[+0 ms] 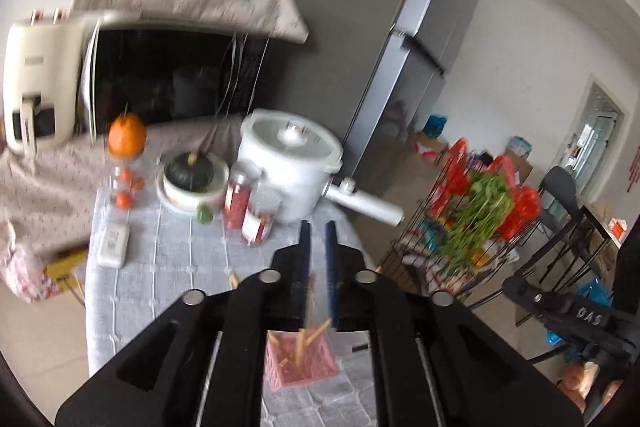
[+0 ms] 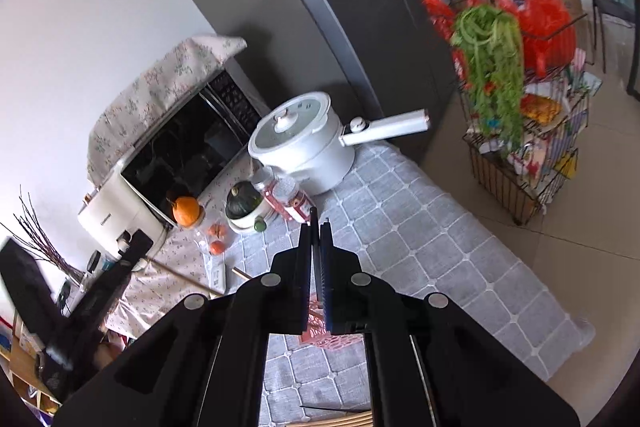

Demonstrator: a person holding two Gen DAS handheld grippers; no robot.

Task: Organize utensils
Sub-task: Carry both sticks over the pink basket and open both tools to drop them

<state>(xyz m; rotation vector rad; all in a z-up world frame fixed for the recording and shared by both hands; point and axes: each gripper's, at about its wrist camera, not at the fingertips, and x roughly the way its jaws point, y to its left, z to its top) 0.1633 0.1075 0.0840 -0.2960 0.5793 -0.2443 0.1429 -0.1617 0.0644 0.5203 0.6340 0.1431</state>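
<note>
The left gripper (image 1: pixel 319 227) is hanging directly over the pink slotted basket (image 1: pixel 300 363), its jaws standing slightly parted with nothing between them, while wooden chopsticks (image 1: pixel 308 341) are leaning upright in the basket just below. The right gripper (image 2: pixel 319 223) is pinching a thin dark utensil (image 2: pixel 315 247), long axis running along the fingers, and the basket is sitting just beneath it too.

light: soft daylight, bright | blur: motion smear, stronger in left view | edges: fisheye bend, dark corners
</note>
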